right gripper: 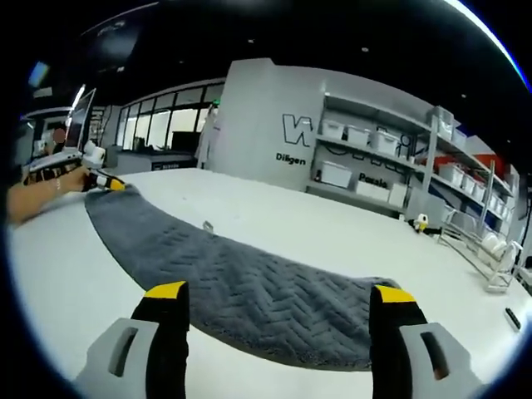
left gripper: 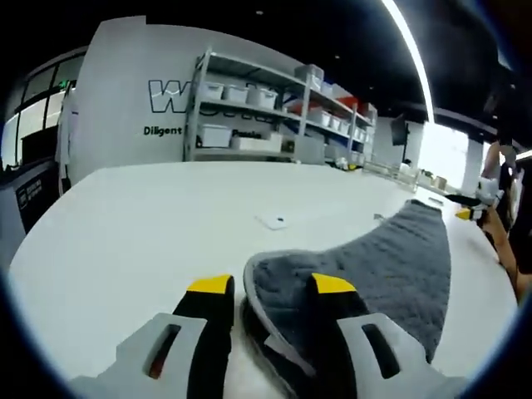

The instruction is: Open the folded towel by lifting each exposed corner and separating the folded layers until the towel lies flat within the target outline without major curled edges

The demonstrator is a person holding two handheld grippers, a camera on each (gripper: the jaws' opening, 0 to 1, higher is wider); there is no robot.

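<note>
In the left gripper view, the left gripper (left gripper: 270,287) has its two yellow-tipped black jaws standing apart, low over a white table (left gripper: 125,233). Its right jaw rests over the near end of a grey towel (left gripper: 391,266), whose rounded corner lies between the jaws, curled up, with a second layer showing beneath its pale hemmed edge. From there the towel runs away as a long strip toward the far right, where the right gripper (left gripper: 467,208) is seen at its far end, too small to tell its hold. In the right gripper view, the right gripper (right gripper: 281,293) has its jaws spread wide, one on each side of the towel (right gripper: 249,299), which lies on the table (right gripper: 316,224) and shows a herringbone weave. The strip stretches to the far left, where the left gripper (right gripper: 106,183), held by a person's hand (right gripper: 71,181), meets its end. Grey shelves (left gripper: 274,108) with white bins stand beyond the table against a lettered wall (left gripper: 133,100).
</note>
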